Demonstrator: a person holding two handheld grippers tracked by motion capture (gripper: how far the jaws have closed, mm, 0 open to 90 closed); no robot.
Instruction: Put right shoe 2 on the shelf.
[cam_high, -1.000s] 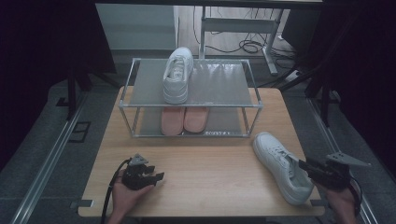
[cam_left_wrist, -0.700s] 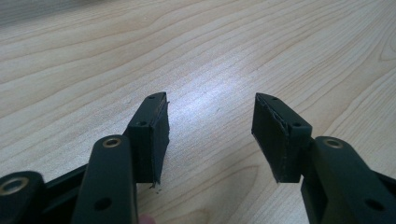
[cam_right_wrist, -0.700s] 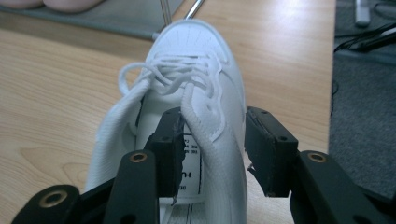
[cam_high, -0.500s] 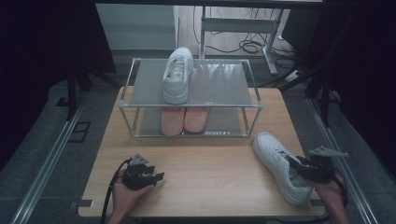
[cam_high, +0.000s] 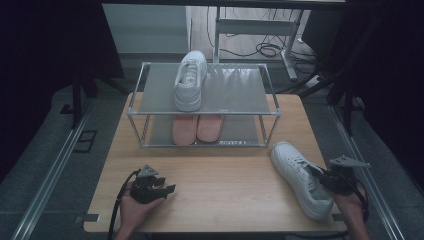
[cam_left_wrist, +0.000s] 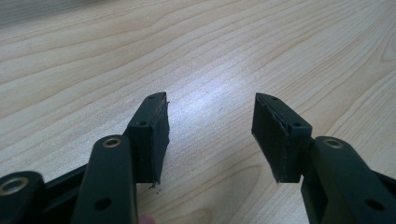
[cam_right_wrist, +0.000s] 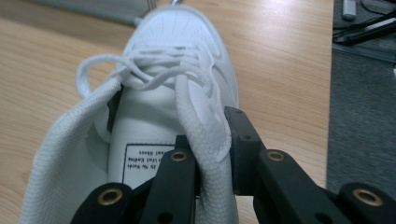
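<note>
While the rack (cam_high: 270, 111) stands near, pink shoes (cam_high: 197, 127) fill its bottom

Surface layout: rack at the back, loose shoe front right.
2-tier rack (cam_high: 202, 111) stands on the back half of the surface (cam_high: 220, 172); 1 sneaker (cam_high: 190, 80) on its top shelf, left of centre; pair of slippers (cam_high: 197, 128) side by side on the shelf beneath. Another sneaker (cam_high: 301, 178) lies before the rack's right end, near the surface's right edge. Left gripper (cam_high: 165, 186) rests front left, well apart; right gripper (cam_high: 314, 172) at that sneaker's collar.
</note>
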